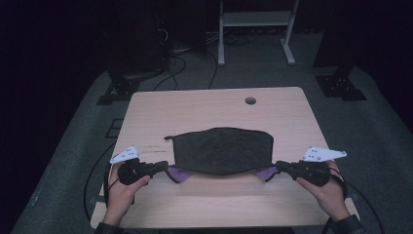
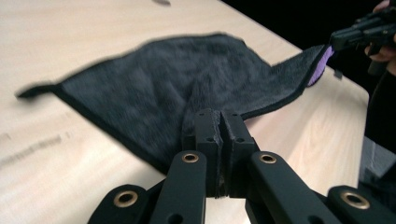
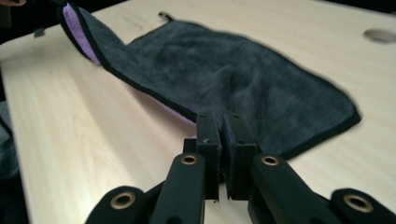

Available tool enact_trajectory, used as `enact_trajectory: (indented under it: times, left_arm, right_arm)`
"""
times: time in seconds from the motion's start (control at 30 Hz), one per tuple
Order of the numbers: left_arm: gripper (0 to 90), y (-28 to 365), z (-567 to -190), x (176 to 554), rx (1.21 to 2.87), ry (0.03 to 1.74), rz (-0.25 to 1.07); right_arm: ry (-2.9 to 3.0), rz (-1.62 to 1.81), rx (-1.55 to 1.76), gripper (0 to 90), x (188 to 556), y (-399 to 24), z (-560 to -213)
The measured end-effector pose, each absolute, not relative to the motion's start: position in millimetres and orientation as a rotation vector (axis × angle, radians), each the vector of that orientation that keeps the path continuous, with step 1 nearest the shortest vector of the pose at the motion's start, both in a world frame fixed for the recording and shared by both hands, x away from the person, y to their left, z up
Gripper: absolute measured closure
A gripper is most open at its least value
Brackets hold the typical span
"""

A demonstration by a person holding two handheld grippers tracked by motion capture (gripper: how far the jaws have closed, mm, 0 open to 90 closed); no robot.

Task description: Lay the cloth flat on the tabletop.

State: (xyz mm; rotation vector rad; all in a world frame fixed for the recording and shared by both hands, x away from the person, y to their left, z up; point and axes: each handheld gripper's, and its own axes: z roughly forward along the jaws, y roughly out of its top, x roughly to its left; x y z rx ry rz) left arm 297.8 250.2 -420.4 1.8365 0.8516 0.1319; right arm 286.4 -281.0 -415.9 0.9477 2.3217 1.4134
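Near the table's (image 1: 146,105) front edge both grippers, left (image 1: 163,167) and right (image 1: 281,166), pinch the dark cloth's (image 1: 221,148) corners; uneven lowering could leave the fold crooked or slip a corner free.

Bare table (image 1: 214,105) lies open beyond the dark cloth (image 1: 221,148), broken there by a small round hole (image 1: 250,101). A bare strip of wood runs along the near edge between my two hands. The cloth stretches between my left gripper (image 1: 163,166) and my right gripper (image 1: 280,166), covering the middle. Off the table's sides, cables (image 1: 95,180) trail over the floor.
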Motion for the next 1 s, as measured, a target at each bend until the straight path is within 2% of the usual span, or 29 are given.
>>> enact_trajectory:
  times: [0.27,0.47,0.63,0.77,1.0]
  left_arm:
    - [86.5,255.2,-426.7,266.9,1.852,0.849,0.09]
    - [85.7,255.8,-429.8,257.4,1.883,0.85,0.067]
    - [78.6,256.9,-427.7,258.6,1.875,0.827,0.061]
    - [76.0,254.2,-427.1,264.6,1.885,0.839,0.074]
    - [70.0,247.3,-443.5,288.0,1.949,0.922,0.131]
  right_arm:
    - [2.372,1.43,0.921,85.4,255.0,-286.5,-422.0]
    - [2.401,1.442,0.88,84.2,242.0,-286.5,-420.5]
    - [2.416,1.483,0.871,74.3,244.0,-288.6,-424.9]
    - [2.398,1.471,0.884,71.4,249.3,-289.2,-422.4]
    - [2.397,1.261,0.952,65.6,278.0,-286.7,-446.2]
